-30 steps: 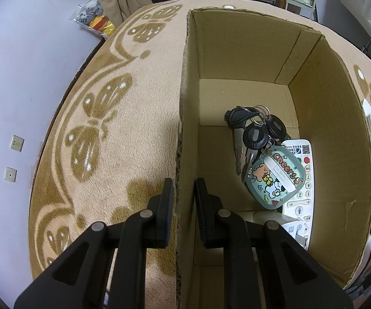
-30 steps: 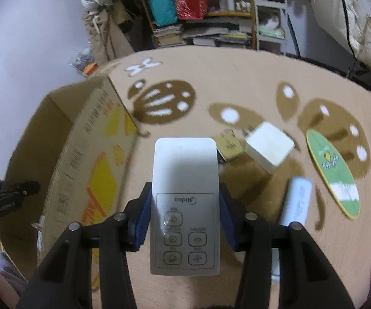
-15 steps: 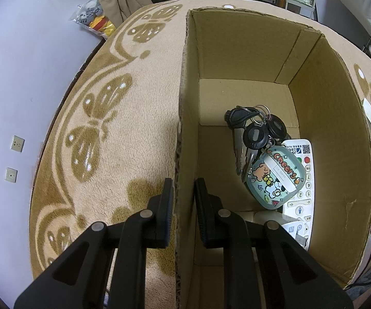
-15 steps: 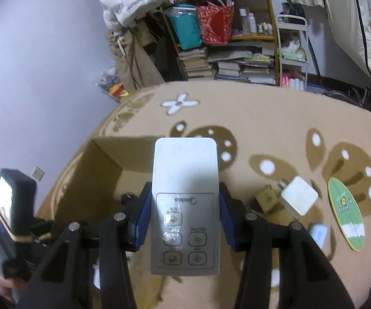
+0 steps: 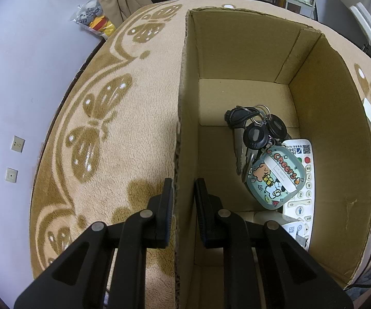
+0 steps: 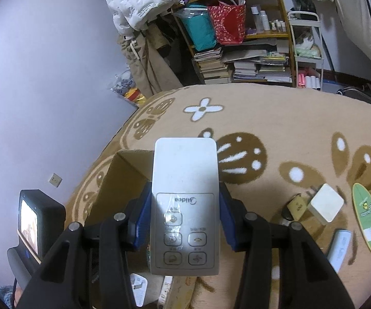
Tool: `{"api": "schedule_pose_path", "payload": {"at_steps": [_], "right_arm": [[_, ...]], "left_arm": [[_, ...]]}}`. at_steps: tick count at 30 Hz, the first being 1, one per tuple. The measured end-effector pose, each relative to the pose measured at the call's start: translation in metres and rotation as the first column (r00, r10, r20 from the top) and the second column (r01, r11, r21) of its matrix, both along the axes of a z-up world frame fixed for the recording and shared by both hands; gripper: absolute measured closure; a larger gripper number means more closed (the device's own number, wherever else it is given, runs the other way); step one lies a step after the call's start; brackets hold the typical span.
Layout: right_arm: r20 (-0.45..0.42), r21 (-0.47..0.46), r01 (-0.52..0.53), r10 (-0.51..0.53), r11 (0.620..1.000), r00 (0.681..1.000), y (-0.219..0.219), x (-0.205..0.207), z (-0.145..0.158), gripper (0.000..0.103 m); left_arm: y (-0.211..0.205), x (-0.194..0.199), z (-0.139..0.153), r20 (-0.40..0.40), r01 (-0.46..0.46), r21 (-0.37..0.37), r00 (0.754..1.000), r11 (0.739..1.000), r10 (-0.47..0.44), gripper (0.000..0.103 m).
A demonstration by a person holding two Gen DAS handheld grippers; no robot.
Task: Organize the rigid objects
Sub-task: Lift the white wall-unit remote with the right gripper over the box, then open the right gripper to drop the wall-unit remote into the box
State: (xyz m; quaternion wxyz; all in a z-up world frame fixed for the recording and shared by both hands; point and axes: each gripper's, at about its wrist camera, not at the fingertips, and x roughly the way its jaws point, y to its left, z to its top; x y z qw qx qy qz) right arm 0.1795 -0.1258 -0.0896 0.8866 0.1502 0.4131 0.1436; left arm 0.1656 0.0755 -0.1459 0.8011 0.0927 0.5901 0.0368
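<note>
Transport is the step in hand: right gripper (image 6: 185,228) clamps the white remote (image 6: 185,203) above the cardboard box (image 5: 322,134), whose wall the left gripper (image 5: 183,200) pinches. Next, lowering and release inside, beside the keys (image 5: 256,135).

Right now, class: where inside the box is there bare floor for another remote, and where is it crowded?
Bare: the box floor by its far wall, beyond the keys. Crowded: the near right corner, where keys overlap a remote.
</note>
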Motion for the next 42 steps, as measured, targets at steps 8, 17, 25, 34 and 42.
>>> {"api": "schedule_pose_path", "payload": {"at_steps": [8, 17, 25, 34, 42], "right_arm": [[-0.026, 0.033, -0.043, 0.044, 0.999, 0.999, 0.009, 0.002, -0.013, 0.052], [-0.051, 0.053, -0.062, 0.065, 0.997, 0.997, 0.017, 0.001, -0.022, 0.052], [-0.017, 0.029, -0.08, 0.081, 0.996, 0.997, 0.021, -0.002, -0.011, 0.052], [-0.052, 0.023, -0.111, 0.112, 0.994, 0.992, 0.036, 0.002, -0.021, 0.052], [-0.042, 0.021, -0.108, 0.109, 0.994, 0.993, 0.035, -0.006, -0.023, 0.051]], "left_arm": [[0.0, 0.0, 0.001, -0.001, -0.001, -0.001, 1.0, 1.0, 0.001, 0.086], [0.0, 0.001, -0.001, -0.002, -0.001, -0.001, 1.0, 1.0, 0.001, 0.086], [0.0, 0.001, -0.002, -0.003, -0.001, -0.002, 1.0, 1.0, 0.001, 0.086], [0.0, 0.0, -0.001, -0.003, 0.001, 0.001, 1.0, 1.0, -0.001, 0.086], [0.001, 0.0, -0.001, -0.004, -0.002, -0.005, 1.0, 1.0, 0.002, 0.086]]}}
